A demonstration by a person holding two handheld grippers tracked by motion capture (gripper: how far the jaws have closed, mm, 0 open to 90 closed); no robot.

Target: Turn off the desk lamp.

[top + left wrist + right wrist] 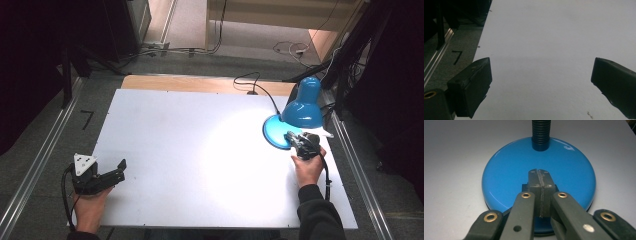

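A white rectangular tabletop (200,150) is seen from the high view, brightly lit at its middle and right by a glossy blue desk lamp (302,107) that stands at the far right of the board. The lamp's domed blue shade (304,102) is turned downward over its round, flat blue base (275,132), and a black cord (260,90) is trailed from it toward the far edge.

The right gripper (296,140) is held in the person's right hand (309,167) at the near side of that base, with a dark sleeve (320,215) visible below the wrist. In the right gripper view the two black jaws are seen pressed flat together, clenched with no gap and nothing between them, and their tips (539,178) are placed over the top of the blue base (506,175). Whether the tips are touching the surface cannot be told. A black ribbed flexible neck (540,135) is seen rising from the far part of the base.

The left gripper (117,170) is held in the left hand (90,207) at the near left corner of the board, well apart from the lamp, with its grey three-cornered plate (83,162) facing up. In the left gripper view its jaws are seen spread wide, released, with bare white tabletop (549,50) between them. A metal rail (439,57) is seen on the grey floor (461,45) to the left of the board.
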